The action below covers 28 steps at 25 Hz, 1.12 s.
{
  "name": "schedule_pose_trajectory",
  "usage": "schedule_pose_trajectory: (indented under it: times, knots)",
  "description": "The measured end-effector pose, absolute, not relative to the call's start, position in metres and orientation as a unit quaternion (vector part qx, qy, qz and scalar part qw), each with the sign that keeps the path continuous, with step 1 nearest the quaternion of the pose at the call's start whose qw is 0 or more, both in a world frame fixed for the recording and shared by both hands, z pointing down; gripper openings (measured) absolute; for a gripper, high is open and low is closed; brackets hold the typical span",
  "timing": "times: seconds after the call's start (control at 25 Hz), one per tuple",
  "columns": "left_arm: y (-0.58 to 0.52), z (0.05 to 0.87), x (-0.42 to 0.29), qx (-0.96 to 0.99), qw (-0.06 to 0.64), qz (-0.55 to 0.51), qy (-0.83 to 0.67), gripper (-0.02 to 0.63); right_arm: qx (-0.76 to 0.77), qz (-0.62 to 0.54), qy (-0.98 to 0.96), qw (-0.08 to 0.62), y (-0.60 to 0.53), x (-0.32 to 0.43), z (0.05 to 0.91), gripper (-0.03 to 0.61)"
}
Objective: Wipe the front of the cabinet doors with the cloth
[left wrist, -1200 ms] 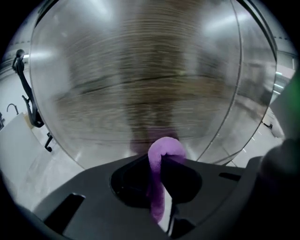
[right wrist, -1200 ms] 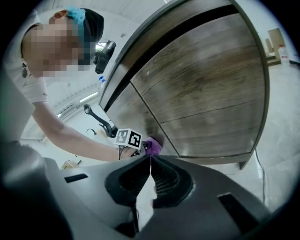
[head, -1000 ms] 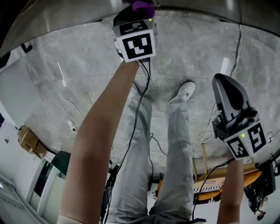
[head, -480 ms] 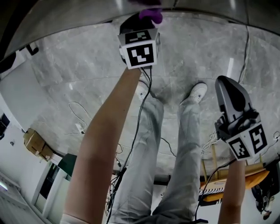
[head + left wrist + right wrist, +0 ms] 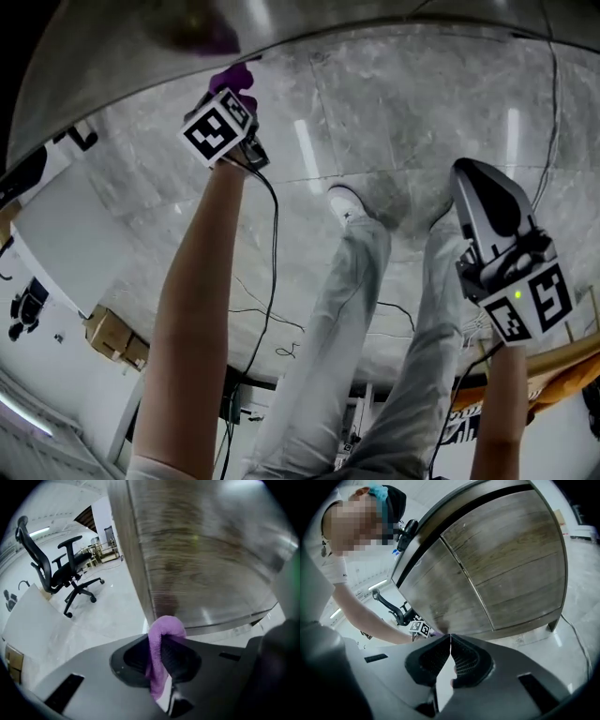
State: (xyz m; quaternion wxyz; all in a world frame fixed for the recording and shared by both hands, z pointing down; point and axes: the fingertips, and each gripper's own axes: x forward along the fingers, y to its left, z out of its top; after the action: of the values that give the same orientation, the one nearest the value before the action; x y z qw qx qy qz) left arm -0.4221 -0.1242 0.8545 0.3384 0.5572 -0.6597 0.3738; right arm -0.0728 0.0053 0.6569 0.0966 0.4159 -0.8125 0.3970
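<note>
A purple cloth (image 5: 161,637) is pinched in my left gripper (image 5: 161,654), its folded end pressed against the wooden cabinet door (image 5: 201,555) near the door's lower left edge. From the head camera, the left gripper (image 5: 234,89) is stretched forward and to the left, with the cloth (image 5: 232,79) showing beyond its marker cube. My right gripper (image 5: 449,641) is shut with nothing in it and hangs back from the two cabinet doors (image 5: 487,569); in the head view it (image 5: 478,192) is held low at the right. The left gripper's marker cube (image 5: 419,628) shows by the left door in the right gripper view.
A grey marble-look floor (image 5: 375,122) lies below, with cables (image 5: 272,244) trailing across it. The person's legs and white shoes (image 5: 349,202) stand in the middle. Black office chairs (image 5: 56,569) stand to the left of the cabinet. A cardboard box (image 5: 112,337) sits at the lower left.
My left gripper has swept leftward along the cabinet front with the cloth. The head view has shifted, and the right gripper has stayed about where it was.
</note>
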Motion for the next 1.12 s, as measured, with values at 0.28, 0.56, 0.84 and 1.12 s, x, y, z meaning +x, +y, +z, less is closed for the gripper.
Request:
schedule_pose_trajectory:
  times: [0.28, 0.56, 0.84, 1.12]
  knots:
    - [-0.137, 0.874, -0.412, 0.589, 0.304, 0.432, -0.612, 0.046, 0.417, 0.405, -0.806, 0.113, 0.027, -0.076, 0.678, 0.028]
    - [-0.154, 0.875, -0.283, 0.657, 0.303, 0.417, -0.55, 0.046, 0.428, 0.399, -0.805, 0.094, 0.015, -0.047, 0.67, 0.028]
    - [-0.165, 0.866, -0.168, 0.688, 0.301, 0.404, -0.523, 0.046, 0.44, 0.398, -0.801, 0.084, 0.026, 0.017, 0.662, 0.028]
    - [-0.168, 0.855, -0.082, 0.708, 0.284, 0.402, -0.506, 0.046, 0.456, 0.403, -0.789, 0.089, 0.045, 0.106, 0.661, 0.028]
